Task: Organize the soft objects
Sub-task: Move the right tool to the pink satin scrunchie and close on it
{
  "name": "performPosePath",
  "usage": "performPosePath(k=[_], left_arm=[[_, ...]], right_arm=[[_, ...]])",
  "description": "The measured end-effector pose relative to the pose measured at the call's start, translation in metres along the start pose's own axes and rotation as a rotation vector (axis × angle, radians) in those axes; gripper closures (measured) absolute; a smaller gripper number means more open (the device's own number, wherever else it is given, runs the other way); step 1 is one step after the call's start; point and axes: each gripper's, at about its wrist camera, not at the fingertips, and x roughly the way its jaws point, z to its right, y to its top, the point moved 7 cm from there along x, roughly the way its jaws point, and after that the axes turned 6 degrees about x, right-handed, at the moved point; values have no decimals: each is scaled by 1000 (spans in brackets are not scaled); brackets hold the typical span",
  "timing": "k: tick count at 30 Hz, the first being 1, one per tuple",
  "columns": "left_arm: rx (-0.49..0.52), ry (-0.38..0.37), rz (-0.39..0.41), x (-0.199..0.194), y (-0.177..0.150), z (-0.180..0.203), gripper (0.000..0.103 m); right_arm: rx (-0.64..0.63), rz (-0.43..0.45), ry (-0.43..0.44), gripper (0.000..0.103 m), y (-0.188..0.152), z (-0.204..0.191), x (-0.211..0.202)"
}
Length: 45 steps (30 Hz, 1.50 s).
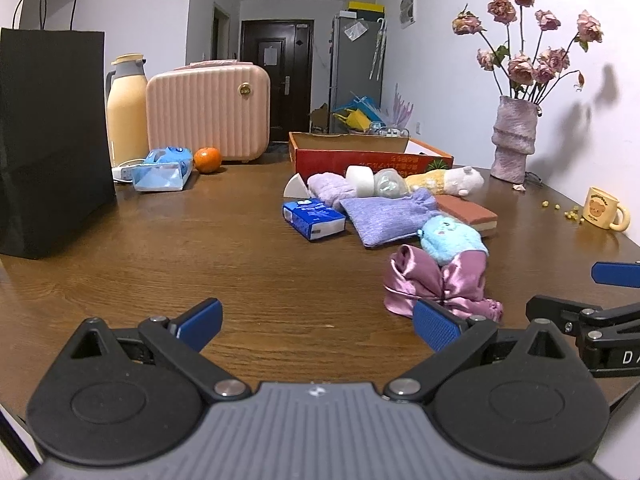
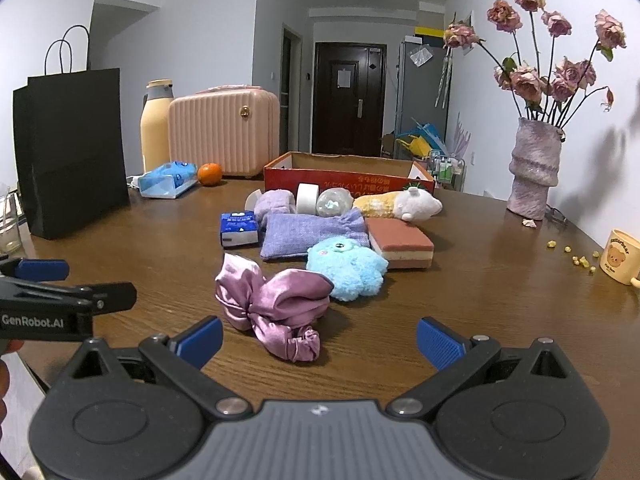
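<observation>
A pile of soft things lies mid-table: a pink satin bow scrunchie [image 2: 276, 308] [image 1: 436, 284] nearest, a blue plush toy [image 2: 346, 266] [image 1: 452, 238], a purple knit pouch [image 2: 308, 234] [image 1: 388, 216], a purple towel roll [image 2: 274, 204], a yellow-white plush [image 2: 400, 204] [image 1: 444, 180] and a pink sponge [image 2: 400, 242]. A red cardboard box [image 2: 348, 178] [image 1: 372, 158] stands open behind them. My right gripper [image 2: 320, 340] is open and empty, just before the scrunchie. My left gripper [image 1: 318, 324] is open and empty over bare table, left of the scrunchie.
A blue tissue pack [image 2: 239, 228], a white tape roll [image 2: 307, 197] and a clear ball [image 2: 334, 202] lie in the pile. A black paper bag [image 1: 48, 140], thermos [image 1: 126, 108], pink case [image 1: 208, 112], orange [image 1: 207, 159], vase of flowers [image 2: 534, 168] and yellow mug [image 2: 620, 256] ring the table.
</observation>
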Motion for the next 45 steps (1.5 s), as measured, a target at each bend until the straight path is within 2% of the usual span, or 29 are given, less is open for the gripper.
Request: performPosePath(k=[24,30,33,35,37,38,40,45], left_arm=[[-63,7,-69,63,2,-45,0],[-75,-1,-92,75,-3,-52,0],[-78,0,-97,78,-3,-53,0],[-80,0,-102,80,-4,-54,0],[-80,-1,-104,81,-5,-53,0],[-80,-1,-104,81,-5,-53,0],[-77,-2,-104,82,-4,-52,0],[-71,-2,-103,81,-4,-49,0]], right_arm=[[-50,-164,40,1,5,-37,96],[-69,-202,43,10,3,-43,114],[-78,-212,42,23,2,-44,118],[-72,-212,47,27,1,-43,118],[-70,-211,56,40,1,-44,118],[-69,-210,60,41,1,-44,118],[-65,-203,68,50,1,-43,117],[-45,-194,84,55,3,-39,114]])
